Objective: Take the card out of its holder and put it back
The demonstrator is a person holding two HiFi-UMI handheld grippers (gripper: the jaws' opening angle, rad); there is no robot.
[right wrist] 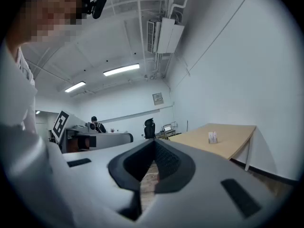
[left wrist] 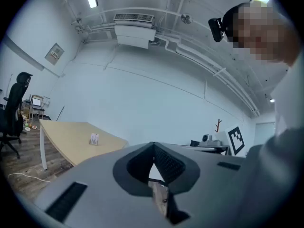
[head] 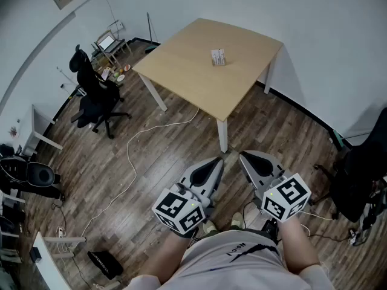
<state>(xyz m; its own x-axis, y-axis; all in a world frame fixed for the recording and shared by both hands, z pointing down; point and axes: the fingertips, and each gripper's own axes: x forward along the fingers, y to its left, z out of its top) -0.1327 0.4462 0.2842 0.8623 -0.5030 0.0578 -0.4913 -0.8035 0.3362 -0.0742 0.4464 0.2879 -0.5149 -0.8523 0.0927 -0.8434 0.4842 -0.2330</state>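
Note:
A small white card holder [head: 218,57] with a card in it stands upright near the far side of the light wooden table [head: 199,80]. My left gripper [head: 216,161] and right gripper [head: 243,156] are held side by side close to my body, over the wooden floor and well short of the table. Both are shut with nothing between the jaws. In the left gripper view the card holder [left wrist: 94,138] shows far off at the left, beyond the shut left gripper [left wrist: 153,147]. The right gripper view has the card holder [right wrist: 212,137] at the right, past the shut right gripper [right wrist: 154,145].
A black office chair [head: 94,98] stands left of the table, and a white cable [head: 129,157] runs across the floor. Another black chair [head: 363,174] is at the right. A small desk with a laptop [head: 107,43] sits by the far wall. A person [right wrist: 95,123] is far back.

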